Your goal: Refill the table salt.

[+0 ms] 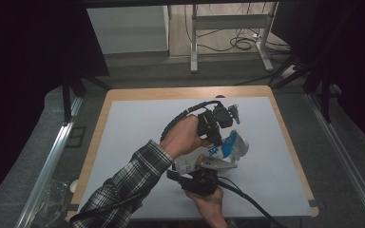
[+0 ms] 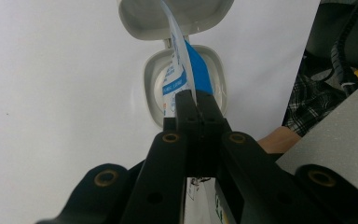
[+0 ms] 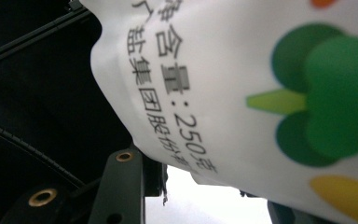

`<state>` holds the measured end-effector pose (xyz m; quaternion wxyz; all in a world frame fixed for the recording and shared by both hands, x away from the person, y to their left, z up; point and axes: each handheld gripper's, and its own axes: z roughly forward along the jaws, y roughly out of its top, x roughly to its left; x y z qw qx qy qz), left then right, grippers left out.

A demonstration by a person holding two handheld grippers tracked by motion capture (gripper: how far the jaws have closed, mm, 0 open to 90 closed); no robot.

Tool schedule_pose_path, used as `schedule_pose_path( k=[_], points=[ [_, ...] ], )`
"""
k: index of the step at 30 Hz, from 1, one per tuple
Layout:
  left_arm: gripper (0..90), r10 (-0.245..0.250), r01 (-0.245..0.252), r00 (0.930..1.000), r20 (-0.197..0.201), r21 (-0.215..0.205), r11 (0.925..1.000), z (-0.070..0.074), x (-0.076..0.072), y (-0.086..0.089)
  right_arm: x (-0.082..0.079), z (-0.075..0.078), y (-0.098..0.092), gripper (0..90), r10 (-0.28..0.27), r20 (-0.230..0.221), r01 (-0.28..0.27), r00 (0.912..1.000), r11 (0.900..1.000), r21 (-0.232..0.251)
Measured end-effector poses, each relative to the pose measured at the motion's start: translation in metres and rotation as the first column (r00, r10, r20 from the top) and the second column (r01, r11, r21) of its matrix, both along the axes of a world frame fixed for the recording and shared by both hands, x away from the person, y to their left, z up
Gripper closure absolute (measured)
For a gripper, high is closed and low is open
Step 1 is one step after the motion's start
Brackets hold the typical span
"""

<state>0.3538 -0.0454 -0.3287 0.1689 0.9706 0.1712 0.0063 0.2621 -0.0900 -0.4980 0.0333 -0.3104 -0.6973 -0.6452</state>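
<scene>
- On the table (image 1: 123,92), a pale mat (image 1: 133,137) spread over nearly the whole top, likely as a plain work surface.
- Near mat centre, a white printed tub (image 1: 186,165) lying tipped, mouth turned toward 2 o'clock, probably so the opening faces the other tool.
- From 6 o'clock of the tub, the right hand (image 1: 209,199) bringing up the right gripper (image 1: 199,173); jaws part closed around the tub's body, gripping it to keep it steady.
- From 10 o'clock, the left hand (image 1: 183,137) with the left gripper (image 2: 196,100); jaws clamped tight on the packet's thin edge.
- In the left gripper view, a flip lid (image 2: 140,18) swung fully back at 12 o'clock, leaving the mouth free.
- At 2 o'clock of the tub, a blue and white packet (image 2: 198,65) standing edge-on, lower end inside the mouth, upper end reaching the lid; cannot tell whether going in or coming out.
</scene>
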Motion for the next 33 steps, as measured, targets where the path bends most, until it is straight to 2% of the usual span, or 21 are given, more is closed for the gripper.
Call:
schedule_pose_path(
  k=[33],
  points=[
    [90.0, -0.002, 0.002, 1.0000, 0.005, -0.003, 1.0000, 0.0026, 0.0008, -0.0030, 0.0004, 0.0044, -0.0015, 60.1, 0.011, -0.013, -0.010, 0.9999, 0.999, 0.039]
  ],
)
